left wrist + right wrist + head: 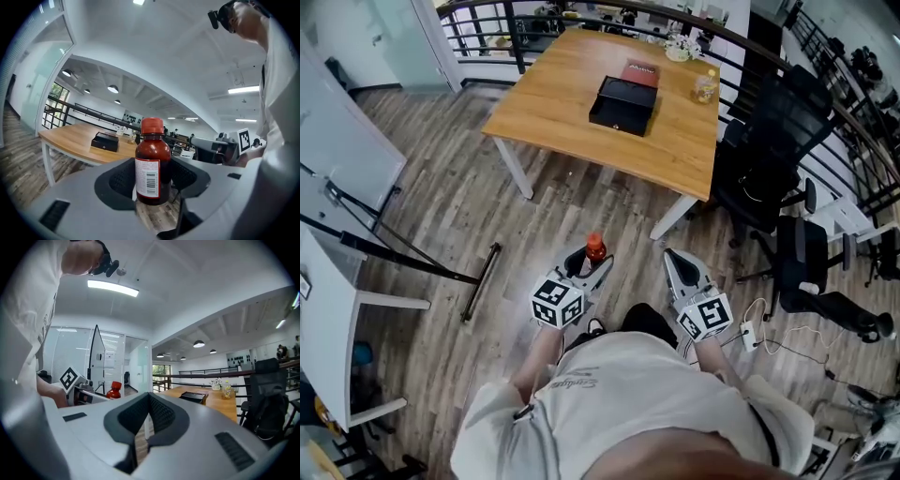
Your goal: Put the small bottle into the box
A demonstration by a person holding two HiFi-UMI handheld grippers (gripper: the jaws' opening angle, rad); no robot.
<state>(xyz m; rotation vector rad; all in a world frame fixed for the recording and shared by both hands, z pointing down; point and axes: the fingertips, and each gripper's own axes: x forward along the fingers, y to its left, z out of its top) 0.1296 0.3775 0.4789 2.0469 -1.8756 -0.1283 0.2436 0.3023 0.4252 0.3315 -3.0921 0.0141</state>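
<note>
left tool [592, 264] clamped on the small bottle [153, 154], upright in mid-air, well short of the desk [567, 89] with the box [623, 103]; right tool [149, 420] closed, empty; risk: smooth round bottle slips or tilts en route, clips box rim

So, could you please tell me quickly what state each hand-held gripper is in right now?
Left hand-held gripper: closed on the small bottle.
Right hand-held gripper: closed, holding nothing.

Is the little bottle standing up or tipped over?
Standing up: the small bottle is held upright in the left gripper, red cap on top.
</note>
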